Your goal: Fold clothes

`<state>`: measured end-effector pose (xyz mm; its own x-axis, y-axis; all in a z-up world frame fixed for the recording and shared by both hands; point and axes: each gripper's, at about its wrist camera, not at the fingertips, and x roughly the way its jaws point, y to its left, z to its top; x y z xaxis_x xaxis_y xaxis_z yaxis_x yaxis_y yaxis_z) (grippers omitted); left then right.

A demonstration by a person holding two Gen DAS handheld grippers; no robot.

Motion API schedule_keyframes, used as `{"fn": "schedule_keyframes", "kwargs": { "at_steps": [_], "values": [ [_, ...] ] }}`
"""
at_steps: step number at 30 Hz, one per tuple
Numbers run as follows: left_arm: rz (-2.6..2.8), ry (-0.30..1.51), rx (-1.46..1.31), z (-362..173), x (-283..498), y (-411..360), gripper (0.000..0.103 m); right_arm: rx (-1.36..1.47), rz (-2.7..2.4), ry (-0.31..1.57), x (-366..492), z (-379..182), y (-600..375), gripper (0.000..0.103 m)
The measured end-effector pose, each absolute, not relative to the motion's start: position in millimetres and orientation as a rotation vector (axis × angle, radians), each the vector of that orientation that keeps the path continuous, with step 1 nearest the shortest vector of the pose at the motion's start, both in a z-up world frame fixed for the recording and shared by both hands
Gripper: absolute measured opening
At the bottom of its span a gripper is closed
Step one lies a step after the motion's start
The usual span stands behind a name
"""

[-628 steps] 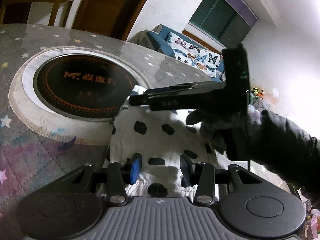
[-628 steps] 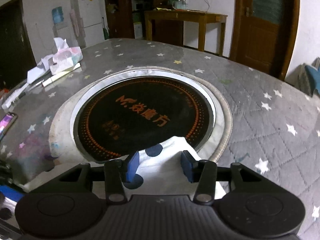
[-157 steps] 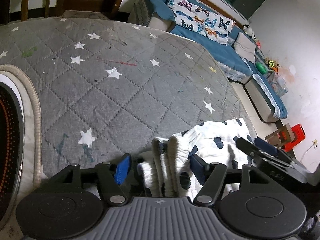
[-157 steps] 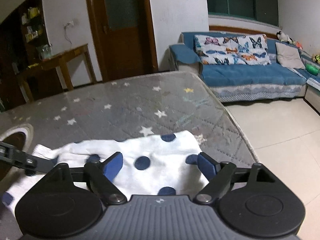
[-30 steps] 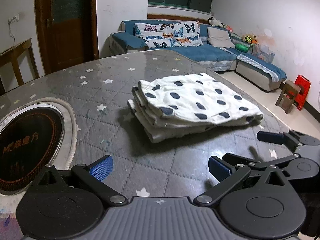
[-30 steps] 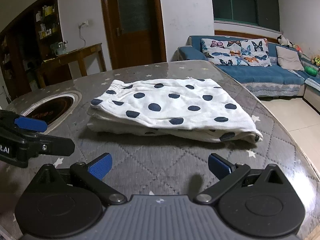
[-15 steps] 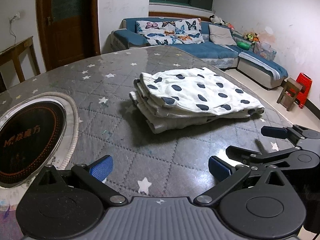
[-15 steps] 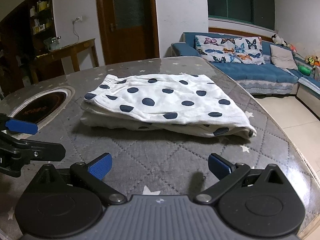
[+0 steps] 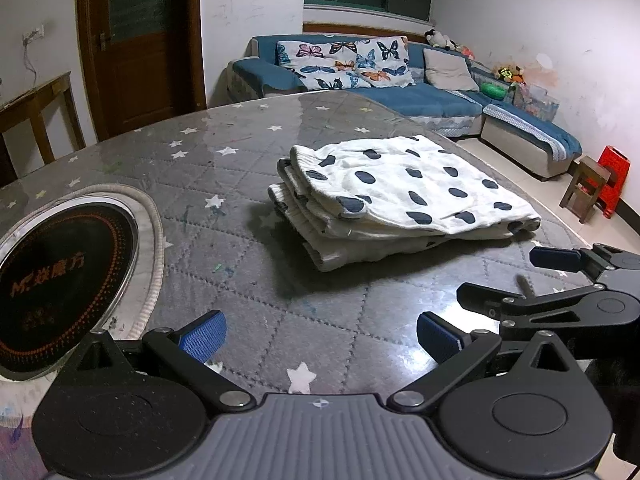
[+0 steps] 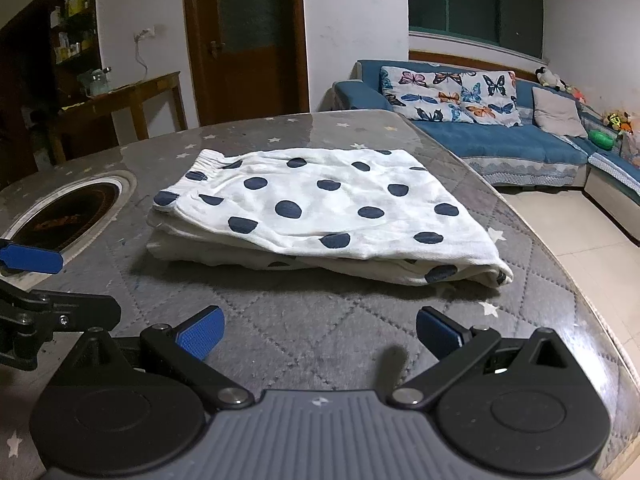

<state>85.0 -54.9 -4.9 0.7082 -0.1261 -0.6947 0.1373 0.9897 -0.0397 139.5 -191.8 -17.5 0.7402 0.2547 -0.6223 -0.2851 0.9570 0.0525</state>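
Observation:
A white garment with dark blue dots [image 9: 400, 196] lies folded in a flat stack on the grey star-patterned table [image 9: 240, 280]; it also shows in the right wrist view [image 10: 320, 216]. My left gripper [image 9: 320, 336] is open and empty, held back from the stack's near left. My right gripper [image 10: 318, 332] is open and empty, just in front of the stack. Each gripper shows at the edge of the other's view: the right one [image 9: 560, 276] and the left one [image 10: 40, 280].
A round black induction plate [image 9: 60, 276] is set into the table at the left. The table's curved edge [image 10: 580, 280] runs close behind and right of the stack. A blue sofa [image 9: 400, 92], a red stool [image 9: 612, 180] and a wooden door [image 10: 244, 40] stand beyond.
Both grippers have drawn slightly back from the folded garment, staying open. The garment has not moved.

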Motion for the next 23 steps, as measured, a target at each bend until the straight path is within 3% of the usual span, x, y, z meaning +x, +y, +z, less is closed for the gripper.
{"fn": "schedule_keyframes", "kwargs": {
  "at_steps": [23],
  "values": [
    [-0.146,0.768,0.033,-7.7,100.4,-58.1,0.103,-0.039,0.267,0.693,157.8,-24.2,-190.3,0.103]
  ]
}}
